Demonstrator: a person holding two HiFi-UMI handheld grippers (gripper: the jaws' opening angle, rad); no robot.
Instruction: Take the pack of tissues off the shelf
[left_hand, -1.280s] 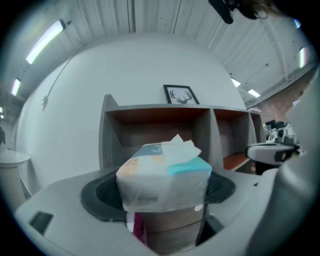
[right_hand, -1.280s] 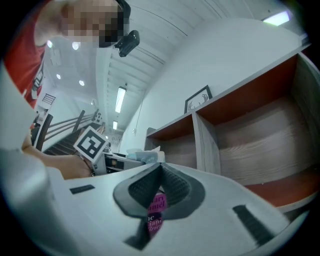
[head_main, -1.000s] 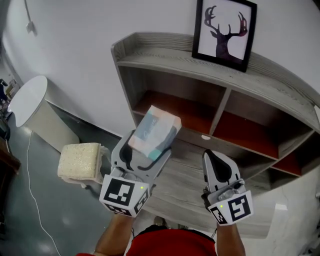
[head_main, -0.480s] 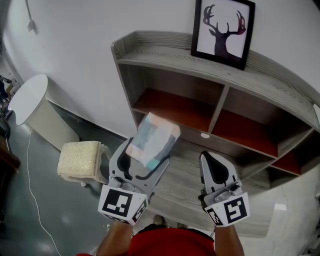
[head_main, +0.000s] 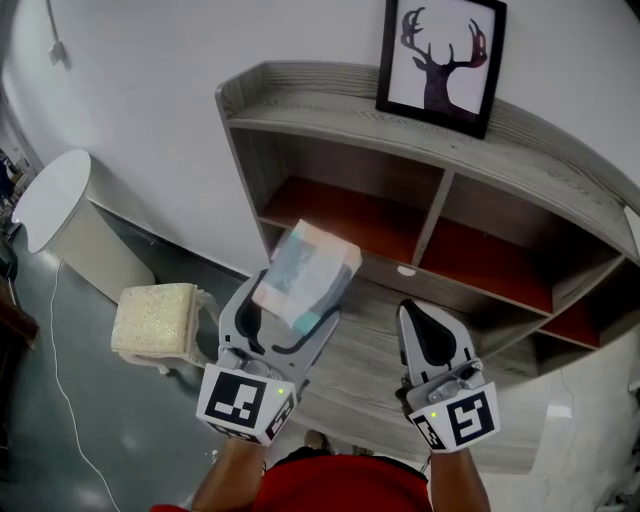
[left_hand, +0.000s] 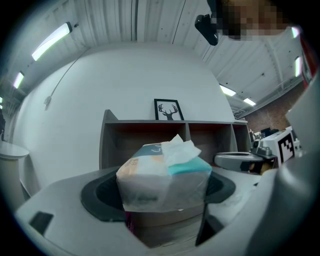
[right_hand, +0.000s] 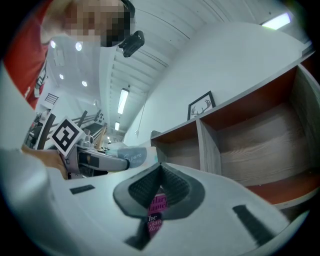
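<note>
My left gripper (head_main: 290, 300) is shut on the pack of tissues (head_main: 304, 274), a soft pack in white, teal and orange wrap, held in the air in front of the shelf (head_main: 350, 95). In the left gripper view the pack of tissues (left_hand: 162, 175) fills the space between the jaws, with a white tissue poking out of its top. My right gripper (head_main: 430, 335) hangs to the right of it, shut with nothing between its pads. In the right gripper view its jaws (right_hand: 160, 185) meet in a closed point.
The grey wooden shelf has open compartments with red-brown floors (head_main: 350, 215). A framed deer picture (head_main: 440, 55) stands on its top. A beige cushioned stool (head_main: 158, 318) and a white round table (head_main: 50, 195) are on the left, over a grey floor.
My left gripper has lifted the pack slightly up and a little to the left; the right gripper has barely shifted.
</note>
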